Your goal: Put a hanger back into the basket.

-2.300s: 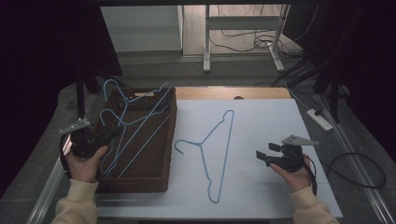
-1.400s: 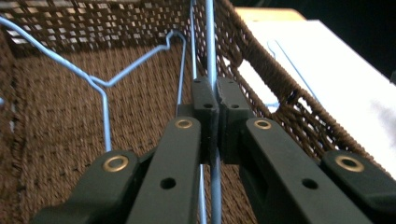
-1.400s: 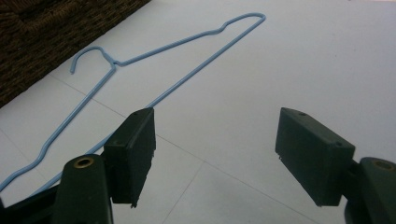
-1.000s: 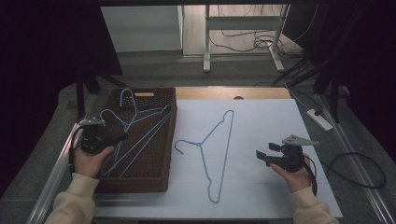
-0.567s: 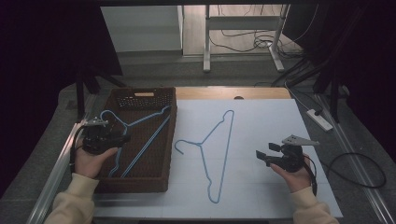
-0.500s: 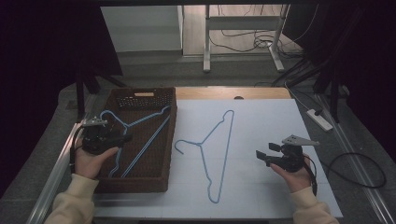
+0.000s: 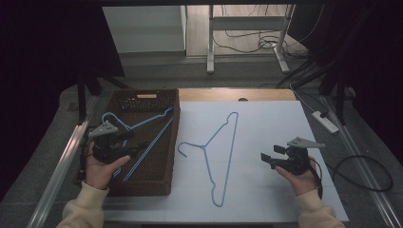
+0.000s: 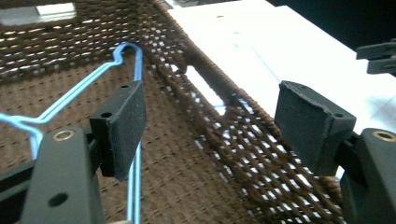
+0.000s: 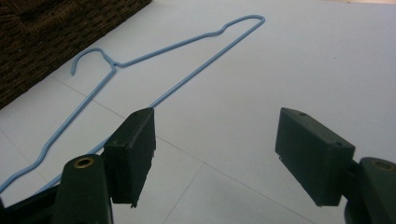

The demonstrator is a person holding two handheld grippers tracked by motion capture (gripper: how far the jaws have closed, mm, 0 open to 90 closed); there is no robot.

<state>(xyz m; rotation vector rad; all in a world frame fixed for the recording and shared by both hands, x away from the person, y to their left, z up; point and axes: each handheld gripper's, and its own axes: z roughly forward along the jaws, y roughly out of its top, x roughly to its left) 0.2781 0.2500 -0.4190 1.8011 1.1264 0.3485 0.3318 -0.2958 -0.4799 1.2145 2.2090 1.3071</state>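
Blue wire hangers (image 7: 142, 127) lie flat in the brown wicker basket (image 7: 164, 178) at the left. My left gripper (image 7: 135, 147) hovers over the basket's near left part. Its jaws have just been opening and now stand wide, with no pad pressing on anything. In the left gripper view a hanger wire (image 8: 125, 55) runs past the left pad (image 8: 119, 123), and the basket wall (image 8: 210, 91) shows beyond the left gripper (image 8: 215, 126). Another blue hanger (image 7: 219, 148) (image 9: 163, 50) lies on the white sheet (image 7: 266, 123). My right gripper (image 7: 267, 159) (image 9: 215, 154) stands open to its right, empty.
The basket's right wall stands between the hangers inside and the white sheet (image 8: 289, 46). A wooden strip (image 7: 237, 95) borders the sheet's far edge. A power strip (image 7: 325, 121) and a black cable (image 7: 366, 171) lie right of the sheet. A metal rail (image 7: 62, 171) runs left of the basket.
The hangers, earlier raised and tilted over the basket in my left gripper, have come down flat inside it. The left jaws opened off them. The right hand stayed still.
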